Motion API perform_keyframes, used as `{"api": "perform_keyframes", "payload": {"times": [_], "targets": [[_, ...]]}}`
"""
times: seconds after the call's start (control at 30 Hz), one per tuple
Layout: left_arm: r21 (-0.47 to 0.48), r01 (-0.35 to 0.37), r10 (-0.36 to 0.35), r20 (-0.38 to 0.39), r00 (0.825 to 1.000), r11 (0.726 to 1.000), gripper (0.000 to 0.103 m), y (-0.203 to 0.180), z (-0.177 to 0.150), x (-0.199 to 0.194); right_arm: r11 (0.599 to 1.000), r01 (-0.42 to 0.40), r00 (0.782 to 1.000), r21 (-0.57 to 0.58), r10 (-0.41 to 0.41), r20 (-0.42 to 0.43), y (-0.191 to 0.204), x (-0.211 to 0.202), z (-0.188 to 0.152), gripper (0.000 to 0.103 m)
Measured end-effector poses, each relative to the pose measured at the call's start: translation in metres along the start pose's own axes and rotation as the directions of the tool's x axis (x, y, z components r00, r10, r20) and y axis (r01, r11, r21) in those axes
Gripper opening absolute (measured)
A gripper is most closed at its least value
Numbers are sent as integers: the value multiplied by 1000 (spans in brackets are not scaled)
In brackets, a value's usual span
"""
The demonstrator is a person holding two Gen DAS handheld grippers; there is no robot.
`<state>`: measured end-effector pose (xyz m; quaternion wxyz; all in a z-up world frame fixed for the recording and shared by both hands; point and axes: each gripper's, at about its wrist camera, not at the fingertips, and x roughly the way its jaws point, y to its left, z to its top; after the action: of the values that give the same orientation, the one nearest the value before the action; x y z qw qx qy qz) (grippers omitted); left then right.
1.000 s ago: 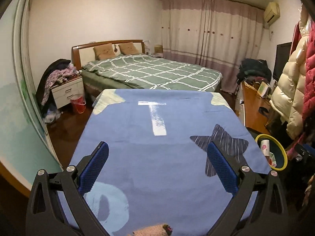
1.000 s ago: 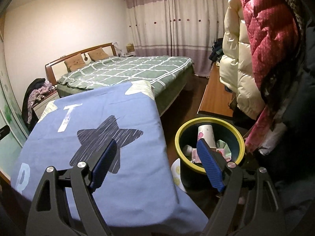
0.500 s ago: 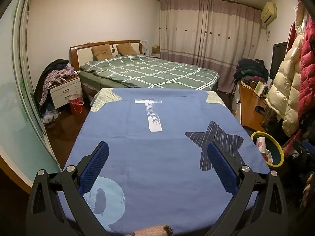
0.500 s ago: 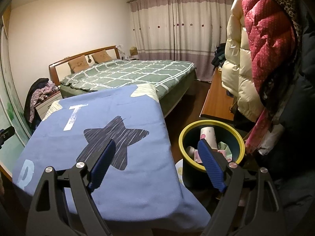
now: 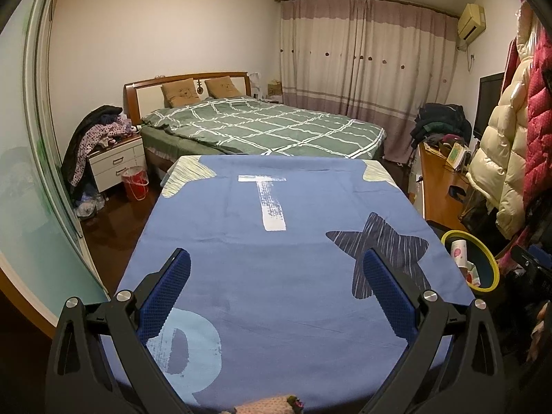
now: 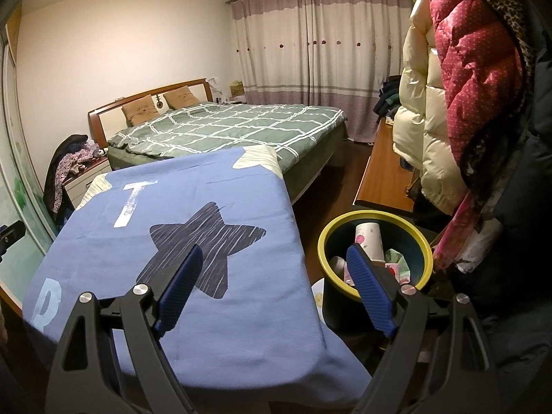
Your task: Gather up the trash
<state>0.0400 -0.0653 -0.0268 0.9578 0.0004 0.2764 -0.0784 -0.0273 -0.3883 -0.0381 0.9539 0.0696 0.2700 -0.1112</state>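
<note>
A dark trash bin with a yellow rim stands on the floor just right of a table under a blue cloth. Inside the bin are a white paper cup and crumpled wrappers. My right gripper is open and holds nothing; its right finger is in front of the bin's opening and its left finger is over the cloth's dark star. My left gripper is open and bare above the blue cloth. The same bin shows at that view's right edge.
Beyond the table is a bed with a green checked cover. A white nightstand piled with clothes and a small red bin stand at the left. A wooden desk and hanging padded jackets crowd the right side.
Both views sway only slightly. Both grippers stay open and empty, and the bin and its contents have not moved.
</note>
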Motion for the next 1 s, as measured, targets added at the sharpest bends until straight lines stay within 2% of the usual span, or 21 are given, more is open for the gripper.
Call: {"api": "perform_keyframes", "payload": {"times": [1.0], "targets": [[5, -3, 3, 1, 1000, 1000, 98, -4, -1, 0, 1000, -3, 1000, 1, 3, -1, 1, 2, 0, 81]]}}
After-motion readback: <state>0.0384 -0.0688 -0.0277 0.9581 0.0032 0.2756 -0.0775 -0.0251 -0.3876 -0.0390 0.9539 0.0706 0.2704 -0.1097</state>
